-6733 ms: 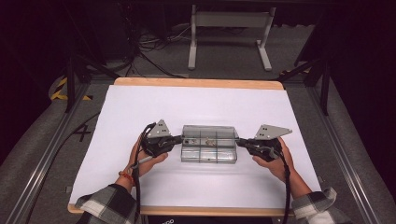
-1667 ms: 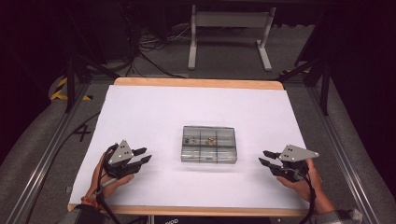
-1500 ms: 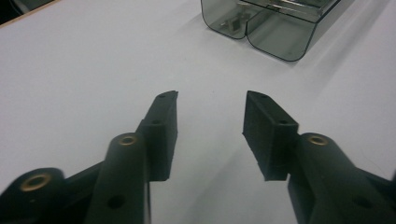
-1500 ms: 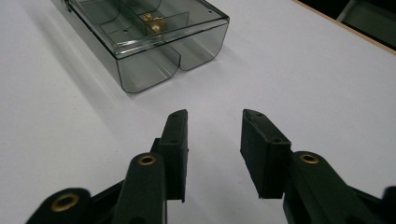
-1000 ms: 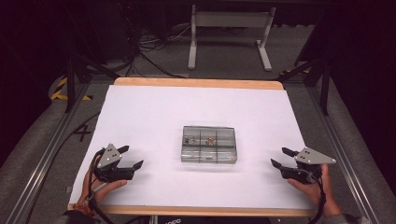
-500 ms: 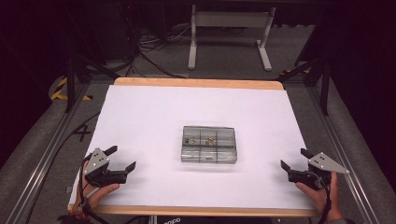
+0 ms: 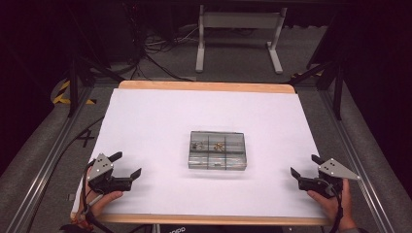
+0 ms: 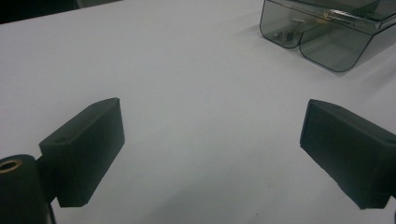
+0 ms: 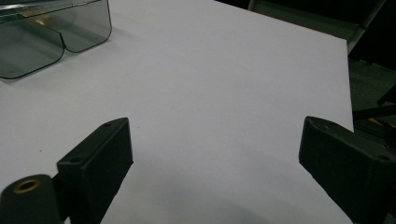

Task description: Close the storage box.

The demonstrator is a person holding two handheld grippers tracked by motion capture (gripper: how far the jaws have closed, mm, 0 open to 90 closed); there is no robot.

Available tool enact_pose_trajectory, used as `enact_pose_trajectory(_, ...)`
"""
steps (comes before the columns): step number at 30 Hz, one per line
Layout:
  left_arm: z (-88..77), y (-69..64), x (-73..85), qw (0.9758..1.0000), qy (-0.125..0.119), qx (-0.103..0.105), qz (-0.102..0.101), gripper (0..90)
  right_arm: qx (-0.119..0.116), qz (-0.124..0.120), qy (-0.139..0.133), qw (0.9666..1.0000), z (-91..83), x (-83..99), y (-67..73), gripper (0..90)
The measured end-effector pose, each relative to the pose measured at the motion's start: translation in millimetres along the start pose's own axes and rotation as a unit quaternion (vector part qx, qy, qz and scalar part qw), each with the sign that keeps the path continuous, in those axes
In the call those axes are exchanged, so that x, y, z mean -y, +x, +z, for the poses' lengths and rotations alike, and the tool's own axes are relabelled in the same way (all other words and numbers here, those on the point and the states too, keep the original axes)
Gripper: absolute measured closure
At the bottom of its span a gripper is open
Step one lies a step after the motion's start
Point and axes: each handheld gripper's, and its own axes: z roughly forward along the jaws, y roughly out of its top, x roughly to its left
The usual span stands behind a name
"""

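Clear plastic box [image 7: 217, 150] sits mid-surface, lid seemingly shut; small brassy bits in its back compartments, too small to identify. White surface [image 7: 160, 116] under it. Left tool [image 7: 127, 166] near the front left corner, jaws wide apart, nothing between. Right tool [image 7: 303, 167] near the front right corner, likewise spread and empty. Both well apart from the box.

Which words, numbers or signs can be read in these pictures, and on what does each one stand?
"4": dark mark on the grey floor left of the table.
Yellow and black hazard stripes, a sign without words, on the floor farther back at the left.
White letters on a dark part below the table's near edge: too small and cut off to read.
No text is legible on the clear compartment box or the grippers.
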Motion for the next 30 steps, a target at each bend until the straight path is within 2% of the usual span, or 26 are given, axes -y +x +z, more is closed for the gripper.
enact_pose_trajectory(30,0.0,0.4,-0.1,1.0000,0.001,0.000,0.000,7.4,0.001,0.003,0.005,1.0000,1.2,-0.4,-0.3,10.5)
